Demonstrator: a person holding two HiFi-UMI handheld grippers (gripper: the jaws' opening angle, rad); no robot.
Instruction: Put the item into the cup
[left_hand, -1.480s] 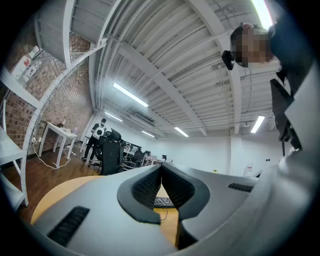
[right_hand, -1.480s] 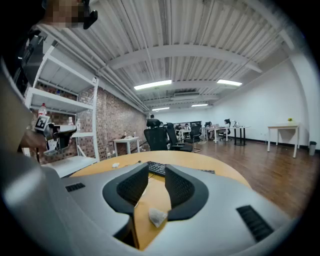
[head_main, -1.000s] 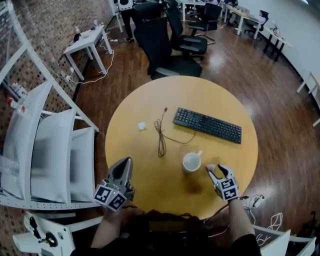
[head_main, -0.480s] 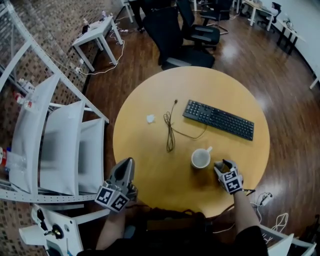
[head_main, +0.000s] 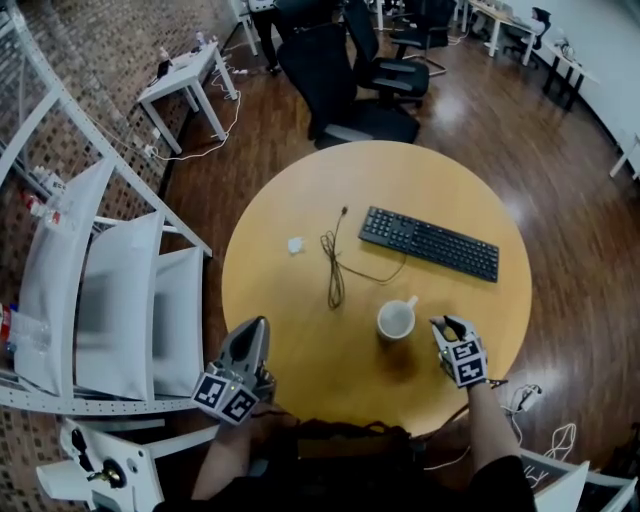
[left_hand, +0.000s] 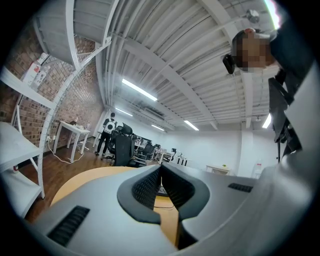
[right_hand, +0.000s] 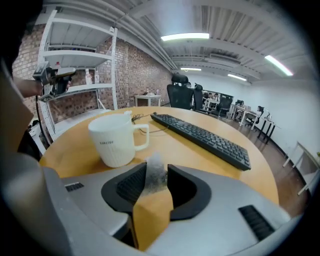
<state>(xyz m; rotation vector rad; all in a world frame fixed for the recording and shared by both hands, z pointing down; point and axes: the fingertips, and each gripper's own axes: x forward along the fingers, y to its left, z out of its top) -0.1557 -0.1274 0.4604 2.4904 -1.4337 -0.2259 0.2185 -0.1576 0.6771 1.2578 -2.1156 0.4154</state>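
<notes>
Over on your far left stands the white shelving (head_main: 100, 290), and just inside it your left claw (head_main: 254, 326) hangs at the near left edge of the round wooden counter (head_main: 300, 330). Its jaws are pressed together with nothing between them, and it points out across the room. Moving right, a small white scrap (head_main: 296, 244) lies by itself on the counter. Next to it is a dark cable (head_main: 335, 270), looped and trailing towards the black keyboard (head_main: 428, 243) at the far side. Now the white cup (head_main: 396, 320): it stands upright near you with its handle turned away to the right and nothing visible inside. Just to its right comes your right claw (head_main: 447, 323), low over the counter. Its jaws are closing, and the pale crumpled item (right_hand: 154, 175) stands between them, touching both pads. So the item is in your right claw, just beside the cup and not in it.
</notes>
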